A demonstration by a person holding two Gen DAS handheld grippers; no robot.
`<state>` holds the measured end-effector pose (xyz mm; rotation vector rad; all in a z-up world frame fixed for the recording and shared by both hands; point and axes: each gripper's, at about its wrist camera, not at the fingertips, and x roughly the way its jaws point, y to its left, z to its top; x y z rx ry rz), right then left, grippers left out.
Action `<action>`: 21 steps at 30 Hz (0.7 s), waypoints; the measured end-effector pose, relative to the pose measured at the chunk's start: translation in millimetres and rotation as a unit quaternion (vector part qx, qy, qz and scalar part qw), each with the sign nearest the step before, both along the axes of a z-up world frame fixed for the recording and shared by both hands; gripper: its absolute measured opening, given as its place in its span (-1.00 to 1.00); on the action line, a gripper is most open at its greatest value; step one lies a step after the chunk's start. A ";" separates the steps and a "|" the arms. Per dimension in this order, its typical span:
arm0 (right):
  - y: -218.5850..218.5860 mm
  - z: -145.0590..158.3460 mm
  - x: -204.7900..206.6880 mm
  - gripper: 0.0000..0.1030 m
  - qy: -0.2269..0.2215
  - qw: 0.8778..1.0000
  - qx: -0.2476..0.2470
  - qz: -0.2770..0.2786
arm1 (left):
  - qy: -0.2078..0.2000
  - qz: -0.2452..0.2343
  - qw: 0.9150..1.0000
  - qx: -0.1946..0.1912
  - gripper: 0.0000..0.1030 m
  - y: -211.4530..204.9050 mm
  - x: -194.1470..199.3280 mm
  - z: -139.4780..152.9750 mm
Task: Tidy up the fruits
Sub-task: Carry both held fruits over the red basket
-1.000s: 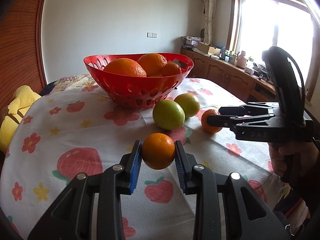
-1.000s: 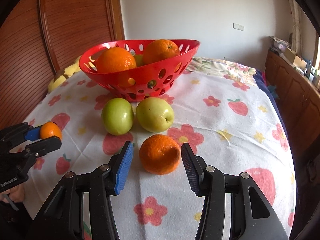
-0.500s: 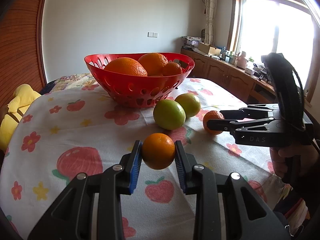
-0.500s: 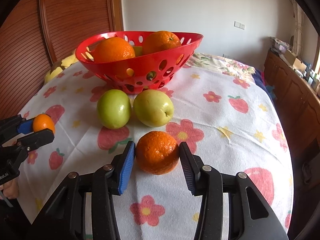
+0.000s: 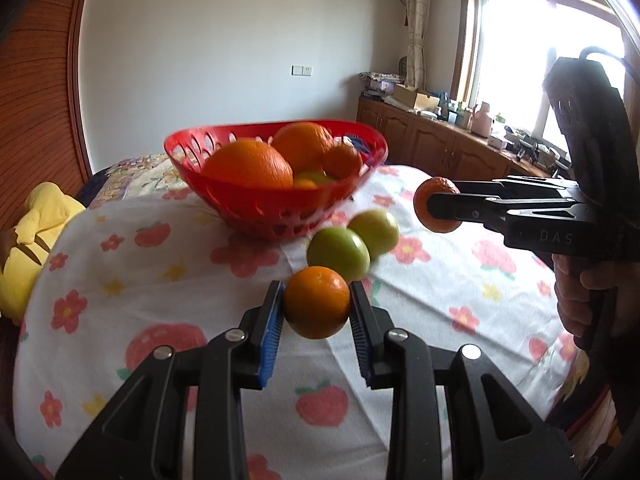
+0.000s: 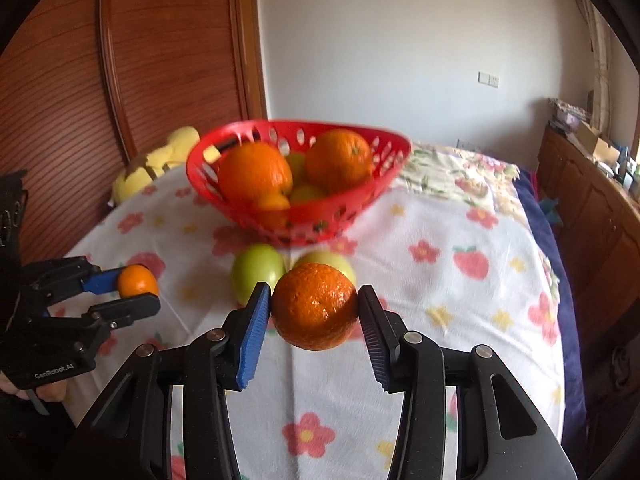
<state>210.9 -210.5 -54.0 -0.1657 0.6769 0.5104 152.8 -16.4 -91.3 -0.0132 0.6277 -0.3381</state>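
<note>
My left gripper [image 5: 317, 307] is shut on a small smooth orange [image 5: 317, 302] and holds it above the table. My right gripper [image 6: 314, 312] is shut on a larger bumpy orange [image 6: 315, 305], lifted off the cloth; it also shows in the left wrist view [image 5: 438, 210]. A red perforated basket [image 5: 256, 202] [image 6: 360, 200] holds several oranges and a green fruit. Two green apples [image 5: 338, 252] [image 6: 258, 274] lie on the cloth just in front of the basket. The left gripper with its orange appears in the right wrist view [image 6: 136, 286].
The table has a white cloth [image 5: 140, 280] printed with flowers and strawberries. A yellow plush toy [image 5: 36, 224] [image 6: 160, 160] sits at the table's far left edge. Wooden cabinets [image 5: 440, 146] run under the window on the right.
My right gripper closed on the bumpy orange and lifted it off the cloth. Both grippers rose, so the basket's inside now shows. The left gripper still holds its orange.
</note>
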 end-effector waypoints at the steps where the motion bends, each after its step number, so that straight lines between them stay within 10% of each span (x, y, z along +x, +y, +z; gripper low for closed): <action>1: 0.7 4.5 2.8 -0.12 -0.004 1.000 0.003 0.003 | -0.004 0.001 1.000 0.000 -0.41 1.1 2.6 4.0; 21: 52.9 21.3 89.5 -0.11 -0.022 0.998 0.000 0.055 | -0.044 0.023 0.999 0.009 -0.41 22.6 82.0 53.5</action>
